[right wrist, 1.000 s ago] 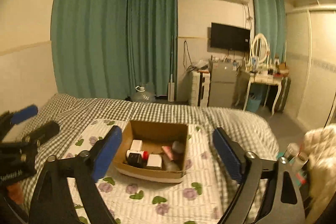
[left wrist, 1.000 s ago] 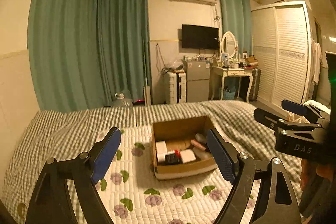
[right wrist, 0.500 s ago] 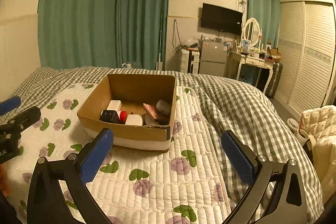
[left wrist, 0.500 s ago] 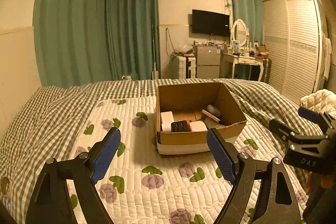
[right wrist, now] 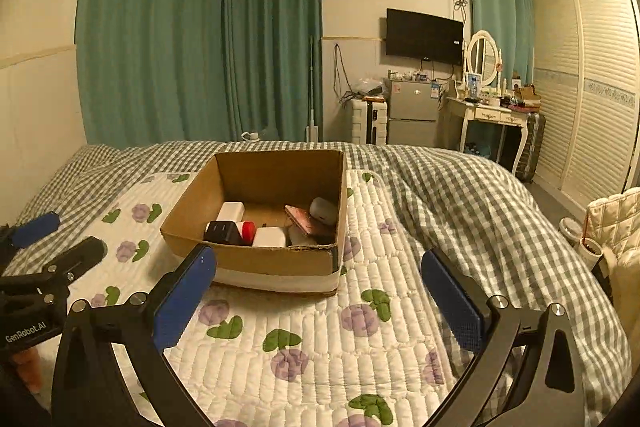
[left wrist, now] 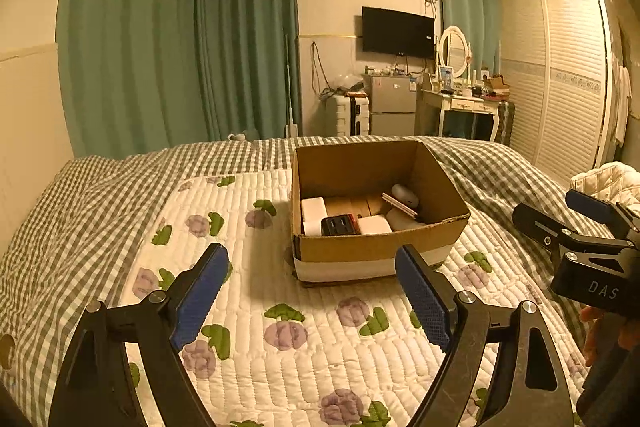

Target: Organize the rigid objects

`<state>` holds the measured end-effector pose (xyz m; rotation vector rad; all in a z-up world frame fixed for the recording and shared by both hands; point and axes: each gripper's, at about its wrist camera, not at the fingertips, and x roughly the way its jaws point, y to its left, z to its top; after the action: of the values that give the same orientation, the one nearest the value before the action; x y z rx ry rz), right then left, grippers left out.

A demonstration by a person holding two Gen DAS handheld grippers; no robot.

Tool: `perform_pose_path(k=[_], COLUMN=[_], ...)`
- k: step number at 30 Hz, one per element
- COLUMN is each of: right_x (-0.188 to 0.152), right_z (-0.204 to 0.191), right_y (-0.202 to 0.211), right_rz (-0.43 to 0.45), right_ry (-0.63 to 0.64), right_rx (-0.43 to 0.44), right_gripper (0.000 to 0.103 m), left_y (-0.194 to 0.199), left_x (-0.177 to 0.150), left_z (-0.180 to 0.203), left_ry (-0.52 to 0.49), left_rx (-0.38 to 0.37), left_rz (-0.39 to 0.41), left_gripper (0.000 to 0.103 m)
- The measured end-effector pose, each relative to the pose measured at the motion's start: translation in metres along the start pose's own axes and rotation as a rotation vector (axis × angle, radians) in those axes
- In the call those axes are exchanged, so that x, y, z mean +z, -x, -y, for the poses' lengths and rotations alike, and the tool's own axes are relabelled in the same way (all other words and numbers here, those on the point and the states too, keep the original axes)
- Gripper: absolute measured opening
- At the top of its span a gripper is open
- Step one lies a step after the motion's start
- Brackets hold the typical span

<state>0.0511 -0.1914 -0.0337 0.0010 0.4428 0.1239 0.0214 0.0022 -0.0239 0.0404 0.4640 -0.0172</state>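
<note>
A big bed [left wrist: 100, 211] with a flowered quilt [left wrist: 256, 311] holds a brown box [left wrist: 376, 251]. The left gripper [left wrist: 312, 291] is wide open in front of the box, holding nothing and touching nothing. The right gripper [right wrist: 320, 295] is also wide open and empty, near the box. Inside the box lie a white block [right wrist: 231, 211], a black charger [right wrist: 222, 231] and a pink phone [right wrist: 306, 219].

White letters "DAS" show on the black body of the right tongs [left wrist: 576, 223], and "GenRobot.AI" runs along the body of the left tongs [right wrist: 60, 239]. Stickers on the fridge [right wrist: 412, 103] are too small to read.
</note>
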Motion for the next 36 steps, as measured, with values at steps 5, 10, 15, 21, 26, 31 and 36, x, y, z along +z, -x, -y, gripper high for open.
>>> perform_pose_path(k=[5,10,15,21,26,31,36], right_x=[-0.0017,-0.0012,-0.0009,-0.0023,-0.0031,-0.0036,-0.0039], right_z=[-0.0035,-0.0060,-0.0056,-0.0059,-0.0047,-0.0049,-0.0059], right_y=[0.0009,0.0012,0.0022,-0.0002,-0.0026,-0.0035,-0.0030], right_rz=[0.006,0.012,0.016,-0.002,-0.013,-0.018,-0.015], right_ry=[0.016,0.024,0.020,0.021,0.011,0.010,0.015], right_rx=[0.002,0.000,-0.001,0.007,0.004,0.001,-0.003], right_gripper=[0.103,0.103,0.103,0.103,0.103,0.103,0.103], left_y=[0.0016,0.0039,0.0031,0.0024,0.0021,0.0015,0.0016], left_x=[0.0000,0.0012,0.0011,0.0002,-0.0015,-0.0021,-0.0023], left_z=[0.0022,0.0026,0.0043,0.0046,0.0057,0.0056,0.0052], left_ry=[-0.010,-0.012,-0.026,-0.022,-0.029,-0.020,-0.024], left_rx=[0.002,-0.001,0.006,0.009,0.020,0.019,0.018], left_rz=[-0.003,-0.001,-0.005,-0.008,0.010,0.002,0.003], left_gripper=[0.088,0.088,0.088,0.088,0.088,0.088,0.088])
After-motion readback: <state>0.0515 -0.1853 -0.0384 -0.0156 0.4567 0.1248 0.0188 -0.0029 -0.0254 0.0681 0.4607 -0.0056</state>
